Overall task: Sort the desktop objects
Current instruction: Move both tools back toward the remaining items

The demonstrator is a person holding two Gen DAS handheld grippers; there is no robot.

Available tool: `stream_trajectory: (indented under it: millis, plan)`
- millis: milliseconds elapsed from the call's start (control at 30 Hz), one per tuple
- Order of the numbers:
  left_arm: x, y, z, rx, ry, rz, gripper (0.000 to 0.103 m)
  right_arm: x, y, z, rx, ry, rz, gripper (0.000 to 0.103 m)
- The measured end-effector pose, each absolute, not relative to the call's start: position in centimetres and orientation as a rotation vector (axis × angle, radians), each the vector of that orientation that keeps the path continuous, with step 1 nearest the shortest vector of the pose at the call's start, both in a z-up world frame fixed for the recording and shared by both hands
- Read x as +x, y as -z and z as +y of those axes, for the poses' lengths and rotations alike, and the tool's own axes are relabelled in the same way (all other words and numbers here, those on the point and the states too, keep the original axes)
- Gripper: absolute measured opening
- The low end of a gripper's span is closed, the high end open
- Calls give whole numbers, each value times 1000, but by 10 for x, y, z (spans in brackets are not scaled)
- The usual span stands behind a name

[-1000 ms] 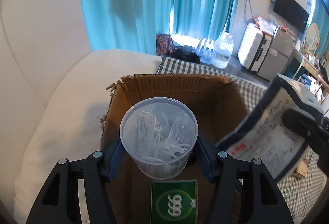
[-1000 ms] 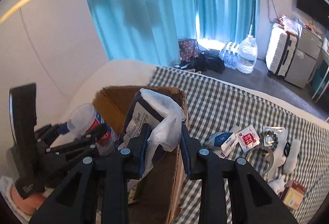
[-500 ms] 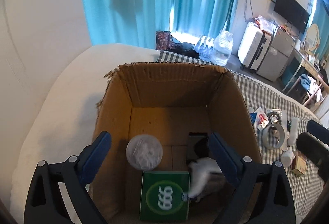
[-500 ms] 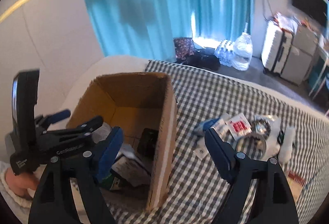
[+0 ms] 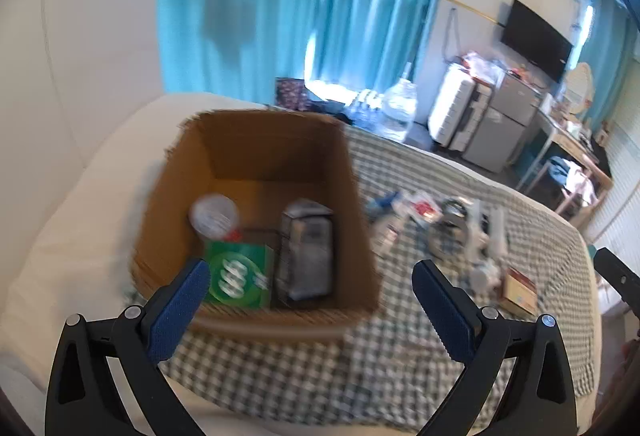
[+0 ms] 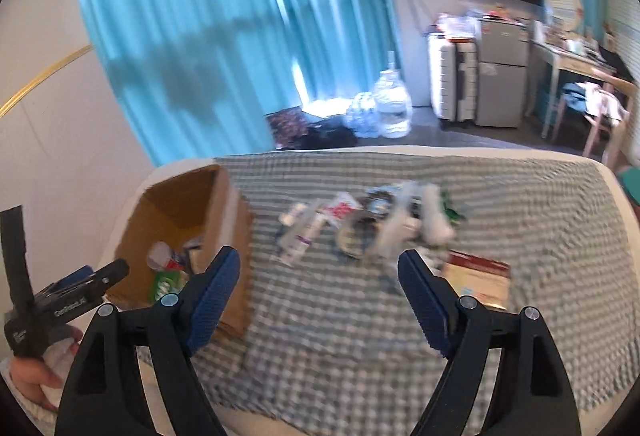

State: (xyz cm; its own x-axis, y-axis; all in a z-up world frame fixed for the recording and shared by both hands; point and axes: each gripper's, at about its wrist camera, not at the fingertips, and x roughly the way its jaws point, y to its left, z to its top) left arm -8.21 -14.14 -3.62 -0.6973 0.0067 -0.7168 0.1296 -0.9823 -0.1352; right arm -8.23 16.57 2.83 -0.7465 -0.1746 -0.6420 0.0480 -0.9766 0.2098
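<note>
A bed spread with a grey checked cloth (image 6: 400,316) fills the foreground, with turquoise curtains (image 6: 208,36) behind it; a cardboard box (image 5: 360,236) stands open on the cloth and serves as the landmark here. Inside the box lie three things: one clear round tub (image 5: 214,215) at the far left, one green packet (image 5: 236,278) just nearer than the tub, and one dark tissue pack (image 5: 306,256) to the right of both; all three sit beyond the fingertips, touched by neither gripper. To the right of the box, well apart from it, a blurred cluster of small items (image 6: 368,228) lies on the cloth, too smeared to count; one flat red-and-tan booklet (image 6: 476,280) lies at the cluster's near right edge. The left gripper (image 5: 310,296) hangs over the box's near rim, tilted downward, its jaws opening and now spread wide with nothing between the pads; a hand (image 6: 36,376) grips its handle at the box's left. The right gripper (image 6: 320,292) points down at the cloth between the box and the cluster, its fingers well apart and empty.
</note>
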Motion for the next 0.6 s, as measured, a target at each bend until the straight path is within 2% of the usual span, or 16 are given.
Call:
stream_trajectory:
  millis: [267, 433, 600]
  plan:
    - [-49, 37, -57, 1221, 2899, 190, 103, -29, -29, 237, 1055, 2909, -397, 82]
    - [-41, 37, -28, 1225, 2930, 126, 103, -11, -22, 263, 1025, 2927, -488, 82]
    - [-41, 42, -4, 1244, 2957, 36, 103, -10, -11, 270, 1042, 2937, -496, 82]
